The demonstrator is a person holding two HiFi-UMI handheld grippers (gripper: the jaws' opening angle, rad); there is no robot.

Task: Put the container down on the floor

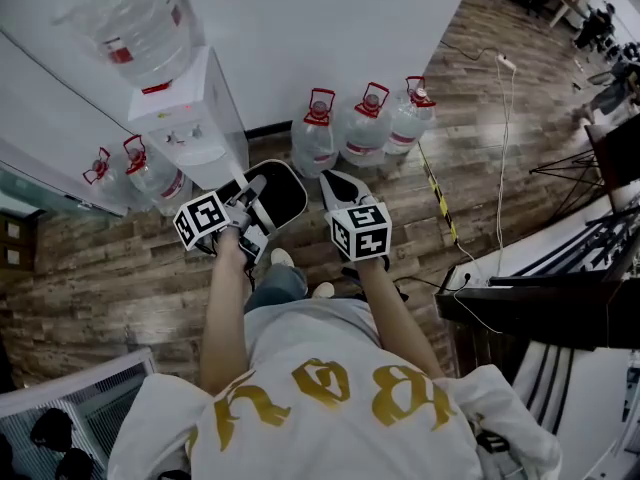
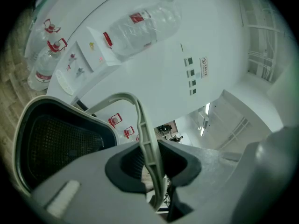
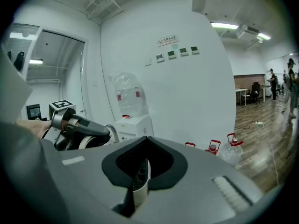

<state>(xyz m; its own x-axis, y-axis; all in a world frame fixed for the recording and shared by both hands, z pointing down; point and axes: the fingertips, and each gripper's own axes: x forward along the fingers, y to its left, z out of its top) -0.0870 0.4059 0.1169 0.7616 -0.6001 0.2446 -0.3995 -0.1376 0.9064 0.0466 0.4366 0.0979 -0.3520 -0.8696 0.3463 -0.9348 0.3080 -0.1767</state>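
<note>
Left gripper (image 2: 149,162) clamped on container (image 2: 60,143) handle (image 2: 140,120), right gripper (image 3: 140,171) seemingly pinching its rim (image 3: 139,191), above floor (image 1: 120,268)

Wood-plank floor (image 1: 90,268) here. Three water jugs (image 1: 370,123) stand on it upper middle by the wall (two more (image 1: 140,173) at left), water dispenser (image 1: 195,118) between the groups. White cable (image 1: 503,148) trails down the upper right.

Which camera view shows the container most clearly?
The left gripper view: the container shows its dark mesh inside, pale rim, and handle shut in the left claw. The head view shows it small, from above. The right gripper view shows only a rim edge in the right claw.
</note>
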